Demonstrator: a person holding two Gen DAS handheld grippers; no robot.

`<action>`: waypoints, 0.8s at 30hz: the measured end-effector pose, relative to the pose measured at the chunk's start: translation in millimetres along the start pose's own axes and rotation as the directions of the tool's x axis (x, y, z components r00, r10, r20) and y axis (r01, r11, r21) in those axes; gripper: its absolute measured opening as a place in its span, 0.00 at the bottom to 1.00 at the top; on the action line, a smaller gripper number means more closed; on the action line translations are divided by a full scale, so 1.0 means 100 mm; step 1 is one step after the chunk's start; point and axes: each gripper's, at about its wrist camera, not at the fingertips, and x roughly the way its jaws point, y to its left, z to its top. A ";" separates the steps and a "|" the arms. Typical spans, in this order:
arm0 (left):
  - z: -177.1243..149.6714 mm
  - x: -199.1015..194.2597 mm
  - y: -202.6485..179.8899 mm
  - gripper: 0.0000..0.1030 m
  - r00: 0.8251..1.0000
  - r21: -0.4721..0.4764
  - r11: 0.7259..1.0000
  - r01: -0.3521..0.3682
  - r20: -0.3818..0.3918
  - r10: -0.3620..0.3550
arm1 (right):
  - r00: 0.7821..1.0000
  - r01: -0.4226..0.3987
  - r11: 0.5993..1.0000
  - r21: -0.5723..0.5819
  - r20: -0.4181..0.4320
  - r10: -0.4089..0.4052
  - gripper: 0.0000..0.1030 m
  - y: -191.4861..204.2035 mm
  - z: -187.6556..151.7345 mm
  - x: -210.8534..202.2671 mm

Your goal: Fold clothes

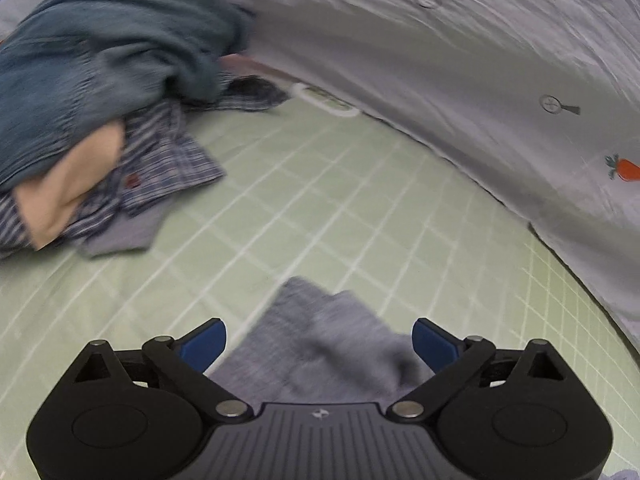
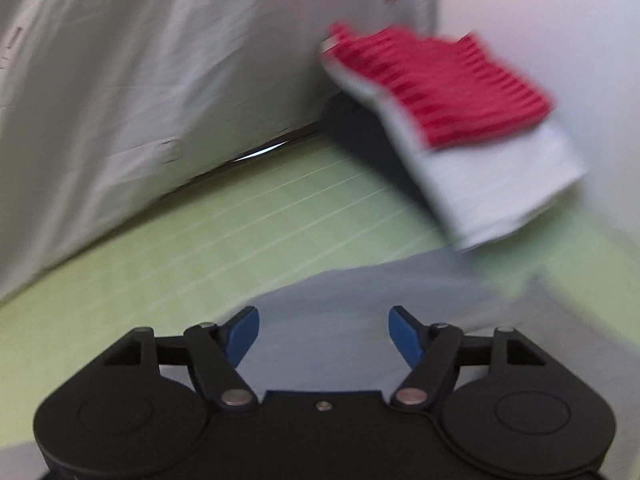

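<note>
- Two sets of fingers stand apart over one grey knitted garment [image 1: 320,344], which lies flat on the pale green checked sheet [image 1: 320,208] directly below both cameras; in the right wrist view the same grey cloth [image 2: 360,300] spreads beneath the open gap.
- Neither gripper holds anything: the left gripper [image 1: 319,344] has its blue fingers [image 1: 204,344] spread wide with the grey cloth lying below and untouched, and the right gripper [image 2: 324,334] is likewise parted, its blue fingers [image 2: 406,336] clear of the fabric.
- Judging by this, the garment has been laid down and the next move is a fresh grasp for a fold. To do it well, each gripper should take an edge or corner rather than the middle, pinching only the layer meant to travel, and both should lift evenly so the fold line stays straight.
- Smoothing the cloth flat first would help, since its upper edge looks stepped and uneven in the left view.
- Both grippers point steeply down at the bed; both views are motion-blurred.
- Further out, a heap of unfolded clothes sits at upper left: a teal blue towel-like cloth [image 1: 104,52] on top of a blue striped shirt [image 1: 168,160], with a peach fabric piece [image 1: 72,184] tucked between.
- To the right, a folded red and white striped garment [image 2: 448,84] rests on a folded white cloth [image 2: 504,184].
- Behind everything hangs a white cloth wall [image 1: 460,60] with a small carrot print [image 1: 624,168].
</note>
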 end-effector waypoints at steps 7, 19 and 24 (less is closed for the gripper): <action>-0.01 0.24 -0.25 0.70 0.997 0.064 0.997 -0.043 -0.059 0.046 | 0.974 -0.170 0.984 0.053 -0.141 0.176 0.65 0.54 -0.16 0.38; -0.25 -0.09 0.05 0.09 0.997 0.072 0.995 -0.076 0.016 0.075 | 0.966 -0.230 0.973 -0.011 -0.123 0.227 0.02 0.47 -0.45 0.13; -0.50 -0.52 0.36 0.06 0.994 0.073 0.992 -0.103 0.041 0.100 | 0.974 -0.223 0.974 -0.029 -0.047 0.222 0.01 0.14 -0.57 -0.42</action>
